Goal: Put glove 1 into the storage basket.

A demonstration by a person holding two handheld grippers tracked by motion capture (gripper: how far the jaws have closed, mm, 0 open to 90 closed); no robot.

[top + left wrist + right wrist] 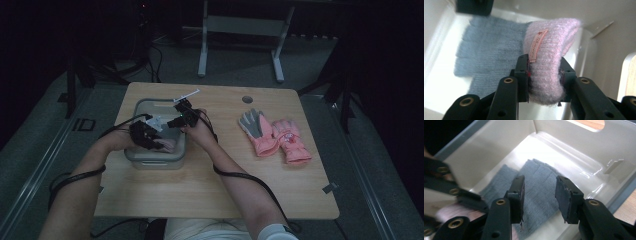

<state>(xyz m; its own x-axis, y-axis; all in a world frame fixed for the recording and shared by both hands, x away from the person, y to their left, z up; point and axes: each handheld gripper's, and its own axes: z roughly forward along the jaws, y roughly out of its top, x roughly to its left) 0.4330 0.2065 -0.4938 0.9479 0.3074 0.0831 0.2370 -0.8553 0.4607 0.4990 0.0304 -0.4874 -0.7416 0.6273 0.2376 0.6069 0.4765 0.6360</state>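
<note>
Placement of the pink-cuffed glove (549, 62) into the bin (134, 112) is underway, clenched by left fingers (522, 75); right fingers (517, 195) are released, so release is called for next

Pink knit cuff gripped inside a white bin

The left gripper (544, 78) clamps the pink cuff (549, 57) of a grey-blue knit glove (486, 50) lying flat on the bin (439, 82) floor.
</note>
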